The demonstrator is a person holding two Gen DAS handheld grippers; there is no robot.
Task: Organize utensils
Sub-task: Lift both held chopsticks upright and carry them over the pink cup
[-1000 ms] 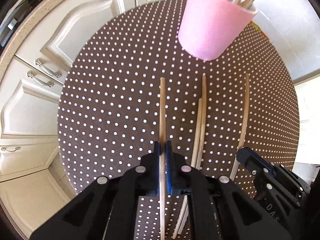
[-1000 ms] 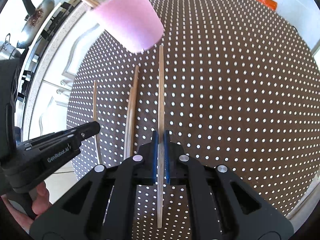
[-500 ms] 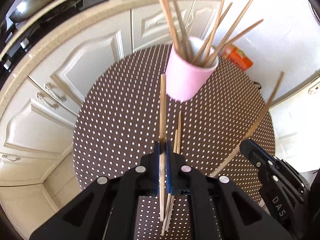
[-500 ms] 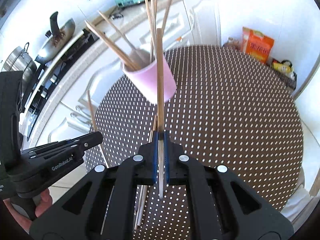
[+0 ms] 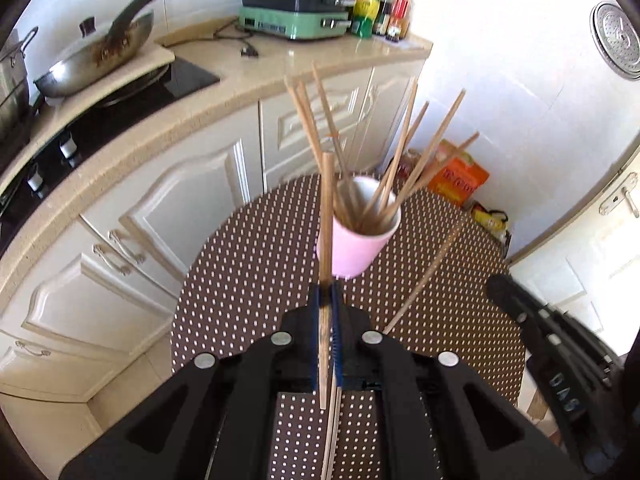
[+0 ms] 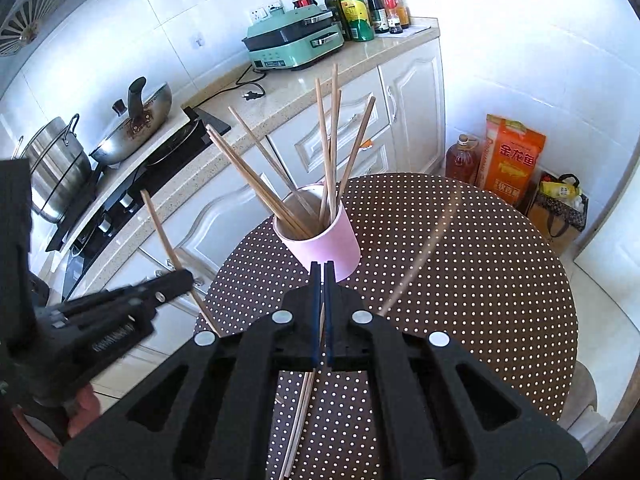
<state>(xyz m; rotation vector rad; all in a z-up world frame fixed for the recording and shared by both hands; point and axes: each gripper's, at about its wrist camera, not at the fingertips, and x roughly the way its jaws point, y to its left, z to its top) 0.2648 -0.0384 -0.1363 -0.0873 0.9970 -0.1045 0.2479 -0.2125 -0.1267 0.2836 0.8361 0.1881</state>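
Observation:
My left gripper [image 5: 328, 290] is shut on a wooden chopstick [image 5: 327, 208] that stands up out of the jaws. It is raised above the round dotted table [image 5: 240, 280], short of the pink cup [image 5: 356, 248], which holds several chopsticks. In the right wrist view the left gripper [image 6: 180, 280] shows at the left with its chopstick [image 6: 168, 240]. My right gripper [image 6: 322, 266] is shut with nothing between its pads. A blurred loose chopstick [image 6: 416, 264] slants in the air just right of it; the same loose chopstick [image 5: 424, 276] shows between both grippers. Two chopsticks [image 6: 300, 412] lie on the table below.
Behind the table [image 6: 480, 300] runs a kitchen counter [image 5: 132, 136] with a wok [image 5: 100, 56], a pot [image 6: 56, 164], a green appliance [image 6: 292, 44] and bottles [image 6: 360, 4]. White cabinets [image 5: 180, 200] stand below it. An orange bag [image 6: 512, 160] and an oil bottle [image 6: 462, 160] sit on the floor.
Both grippers rose off the table and tilted up toward the cup. The left kept its chopstick. The right gripper's chopstick left its jaws and now slants, blurred, beside it.

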